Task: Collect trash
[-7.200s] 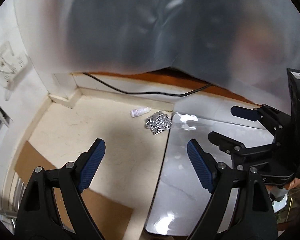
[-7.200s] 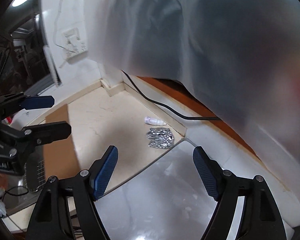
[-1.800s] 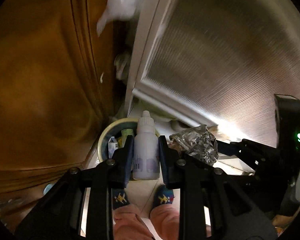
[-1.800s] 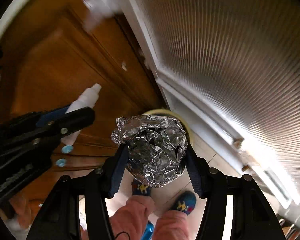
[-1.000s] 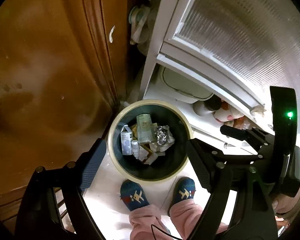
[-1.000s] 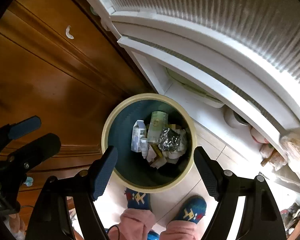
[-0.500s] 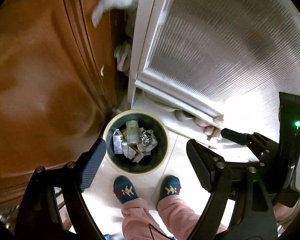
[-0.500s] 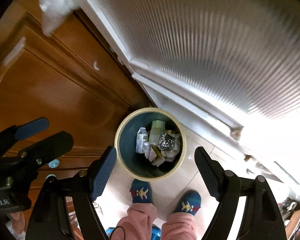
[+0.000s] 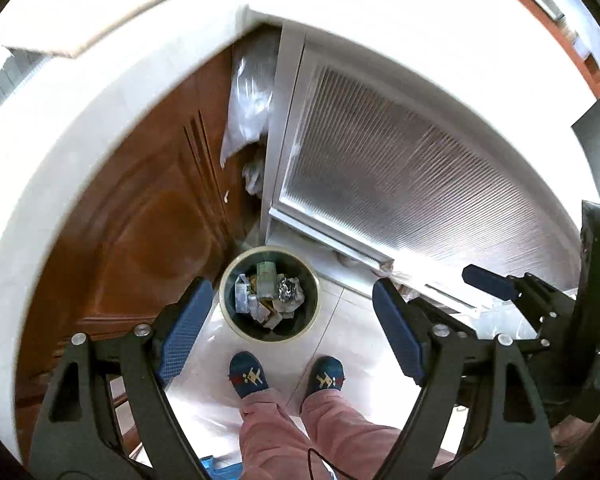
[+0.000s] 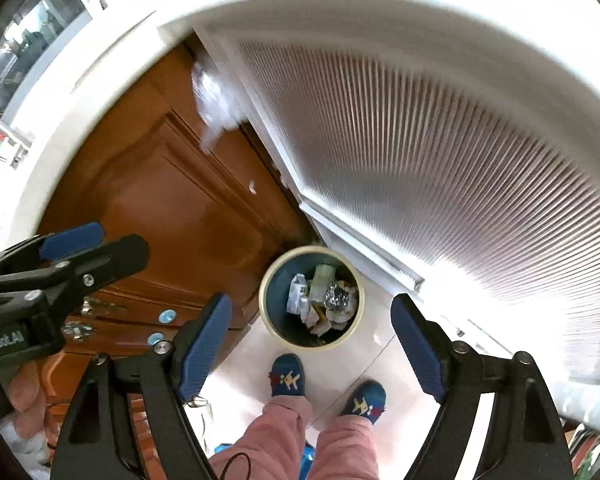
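A round cream-rimmed trash bin (image 9: 231, 317) (image 10: 265, 312) stands on the floor far below, holding the crumpled foil ball (image 9: 287, 290) (image 10: 337, 297), the small white bottle (image 9: 253, 302) and other scraps. My left gripper (image 9: 290, 330) hangs high above the bin, open, with nothing between its blue pads. Over the bin as well, my right gripper (image 10: 311, 344) is open and holds nothing. Each gripper shows at the edge of the other's view: the right gripper (image 9: 496, 292) and the left gripper (image 10: 84, 246).
A person's feet in blue patterned slippers (image 9: 249, 374) (image 10: 287, 376) and pink trousers stand just in front of the bin. Behind it are a brown wooden cabinet door (image 9: 140, 232) and a ribbed translucent door (image 9: 412, 184). A white counter edge (image 9: 72, 100) curves across the top.
Both grippers let go of the bottle and the foil, which now lie in the bin. Since then both have risen, so the bin looks smaller and the white counter edge has come into view.
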`<state>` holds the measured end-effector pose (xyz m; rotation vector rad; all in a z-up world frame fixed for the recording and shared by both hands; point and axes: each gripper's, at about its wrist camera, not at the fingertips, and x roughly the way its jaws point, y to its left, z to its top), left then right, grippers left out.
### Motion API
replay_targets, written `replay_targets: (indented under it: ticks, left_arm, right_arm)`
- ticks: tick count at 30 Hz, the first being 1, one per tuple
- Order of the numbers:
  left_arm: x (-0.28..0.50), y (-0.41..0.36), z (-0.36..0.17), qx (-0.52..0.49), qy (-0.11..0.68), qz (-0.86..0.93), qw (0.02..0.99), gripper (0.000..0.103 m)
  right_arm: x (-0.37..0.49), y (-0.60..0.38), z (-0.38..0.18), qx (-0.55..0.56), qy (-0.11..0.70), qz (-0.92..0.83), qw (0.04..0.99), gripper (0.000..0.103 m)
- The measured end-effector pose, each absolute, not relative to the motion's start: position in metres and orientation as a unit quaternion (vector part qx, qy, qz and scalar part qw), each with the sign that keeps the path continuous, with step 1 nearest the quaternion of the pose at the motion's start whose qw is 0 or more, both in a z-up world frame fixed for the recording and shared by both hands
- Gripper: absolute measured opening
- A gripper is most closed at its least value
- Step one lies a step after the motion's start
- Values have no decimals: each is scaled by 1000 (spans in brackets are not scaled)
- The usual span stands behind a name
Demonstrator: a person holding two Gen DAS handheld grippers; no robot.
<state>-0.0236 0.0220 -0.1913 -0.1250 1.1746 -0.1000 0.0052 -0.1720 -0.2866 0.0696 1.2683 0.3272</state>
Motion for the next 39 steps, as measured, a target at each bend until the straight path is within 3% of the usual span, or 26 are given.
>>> replay_targets:
  ticks: [12,26,39]
  left_arm:
    - [-38,20,-79,-26,509,-29,860,80]
    - [-40,35,9,-36,474,1,880,80]
    - [-57,36,63,-34,441,29,896,80]
  right_arm:
    - [0,-181,-155,33,536,155,829,84]
    - [2,-176,1,45,456,158,875,84]
    - [-27,-160,84,41,396,159,903,87]
